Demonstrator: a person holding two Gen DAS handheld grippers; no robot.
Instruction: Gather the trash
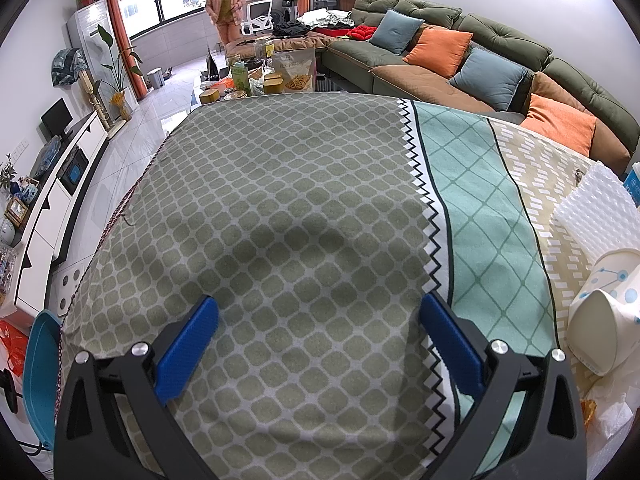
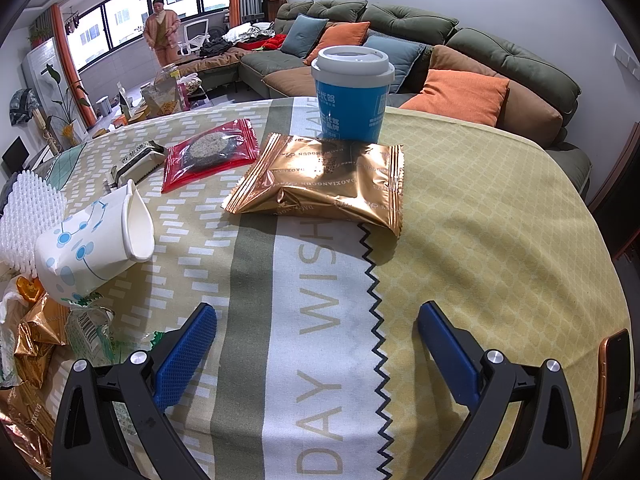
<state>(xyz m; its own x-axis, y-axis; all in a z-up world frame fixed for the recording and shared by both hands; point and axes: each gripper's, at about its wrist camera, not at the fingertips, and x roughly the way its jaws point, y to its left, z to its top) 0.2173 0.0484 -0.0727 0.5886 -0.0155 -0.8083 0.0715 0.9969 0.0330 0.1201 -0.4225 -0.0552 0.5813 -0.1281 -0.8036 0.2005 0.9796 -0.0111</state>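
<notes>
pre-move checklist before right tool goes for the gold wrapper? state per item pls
1. Right tool open and holding nothing: ok.
2. Left tool open and holding nothing: ok.
3. Gold wrapper in view ahead of the right tool, lying flat on the tablecloth: ok.
4. Bare cloth between the right tool and the wrapper: ok.
5. Clearance at the wrapper's far edge: not ok, the blue lidded cup stands upright right behind it.
6. Bin or bag for the trash: cannot tell, none clearly in view.
</notes>
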